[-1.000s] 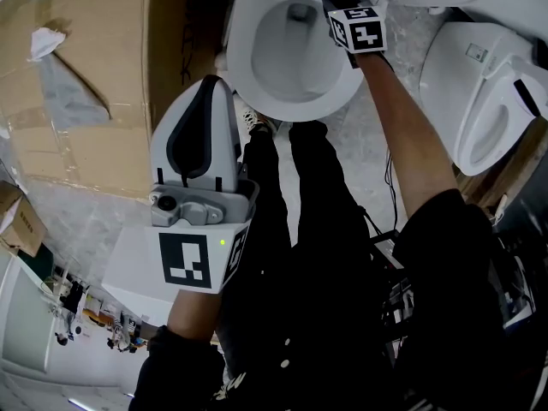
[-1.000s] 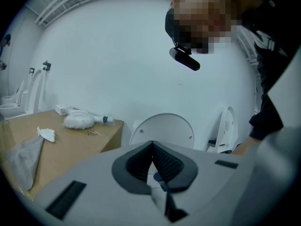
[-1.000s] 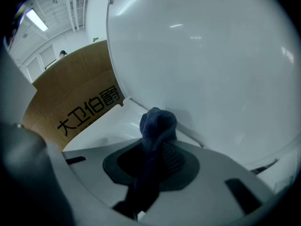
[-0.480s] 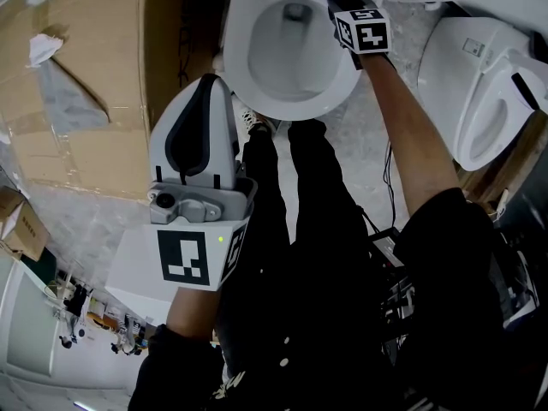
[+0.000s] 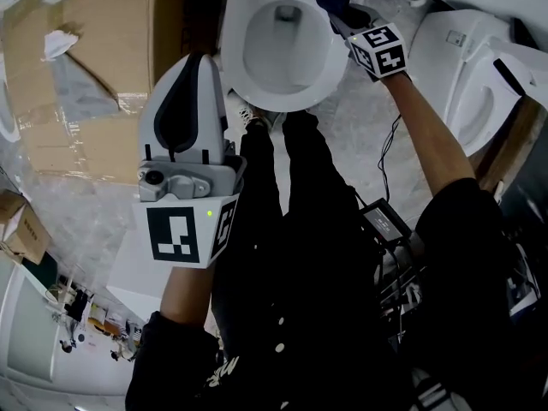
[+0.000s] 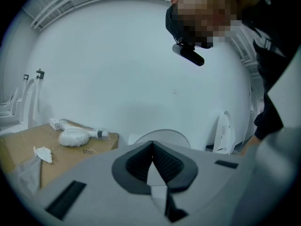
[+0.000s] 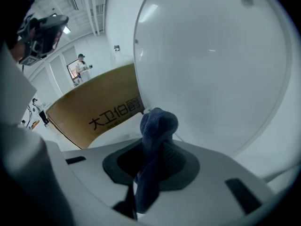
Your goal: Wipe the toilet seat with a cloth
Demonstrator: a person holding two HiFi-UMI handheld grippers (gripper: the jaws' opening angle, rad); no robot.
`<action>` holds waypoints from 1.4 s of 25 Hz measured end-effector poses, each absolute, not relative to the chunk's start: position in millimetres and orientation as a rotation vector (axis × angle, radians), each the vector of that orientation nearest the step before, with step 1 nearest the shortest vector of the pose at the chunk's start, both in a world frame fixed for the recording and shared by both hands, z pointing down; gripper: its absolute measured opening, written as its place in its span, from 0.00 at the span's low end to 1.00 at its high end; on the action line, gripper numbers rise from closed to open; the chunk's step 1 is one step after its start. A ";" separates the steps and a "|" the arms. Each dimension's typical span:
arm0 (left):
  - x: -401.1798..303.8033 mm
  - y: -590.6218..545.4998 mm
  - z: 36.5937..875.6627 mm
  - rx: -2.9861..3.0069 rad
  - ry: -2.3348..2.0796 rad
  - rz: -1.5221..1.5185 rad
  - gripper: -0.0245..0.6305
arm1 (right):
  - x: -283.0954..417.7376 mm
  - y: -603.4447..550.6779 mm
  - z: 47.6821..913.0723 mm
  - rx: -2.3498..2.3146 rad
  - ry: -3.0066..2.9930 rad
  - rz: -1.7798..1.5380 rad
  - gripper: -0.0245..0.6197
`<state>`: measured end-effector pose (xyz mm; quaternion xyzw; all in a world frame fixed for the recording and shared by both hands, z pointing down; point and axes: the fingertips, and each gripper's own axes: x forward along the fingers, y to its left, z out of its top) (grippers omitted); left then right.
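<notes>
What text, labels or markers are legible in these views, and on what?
"大卫伯爵": black print on the brown cardboard panel; the last character is partly cut off.
Black-and-white square markers on the cubes of the left gripper and the right gripper: patterns only, no letters.
Small label on the neighbouring white toilet: too small to read.

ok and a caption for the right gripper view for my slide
Right gripper, jaws shut on a dark blue cloth, facing a raised white toilet lid, printed cardboard box behind.
</notes>
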<state>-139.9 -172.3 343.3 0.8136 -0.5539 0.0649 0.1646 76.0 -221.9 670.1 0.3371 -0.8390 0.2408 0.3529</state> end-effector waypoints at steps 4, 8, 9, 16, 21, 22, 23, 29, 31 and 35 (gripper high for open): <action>-139.6 -177.1 310.6 2.358 -1.587 0.167 0.05 | 83.4 -212.6 602.2 0.891 -2.242 0.592 0.17; -140.6 -177.2 280.2 2.395 -1.591 0.160 0.05 | 97.6 -195.5 532.0 0.920 -2.294 0.507 0.17; -140.8 -177.0 272.9 2.403 -1.593 0.158 0.05 | 103.0 -192.0 515.1 0.938 -2.304 0.493 0.17; -144.8 -167.3 227.3 2.413 -1.603 0.118 0.05 | 140.3 -169.5 408.2 1.051 -2.311 0.288 0.17; -144.6 -157.4 192.2 2.441 -1.615 0.085 0.05 | 174.5 -155.5 333.6 1.210 -2.316 0.228 0.17; -145.2 -155.8 185.4 2.449 -1.621 0.078 0.05 | 181.1 -153.0 319.3 1.250 -2.313 0.216 0.17; -146.5 -154.1 178.4 2.456 -1.629 0.071 0.05 | 186.7 -150.1 305.3 1.290 -2.312 0.202 0.17; -160.7 -142.6 137.7 2.490 -1.645 0.014 0.05 | 213.4 -126.9 236.1 1.508 -2.300 0.129 0.17; -168.1 -137.6 126.0 2.498 -1.674 0.002 0.05 | 224.0 -119.9 219.7 1.586 -2.291 0.130 0.17; -184.4 -126.7 103.8 2.472 -1.707 -0.068 0.05 | 236.9 -111.7 187.8 1.713 -2.270 0.090 0.17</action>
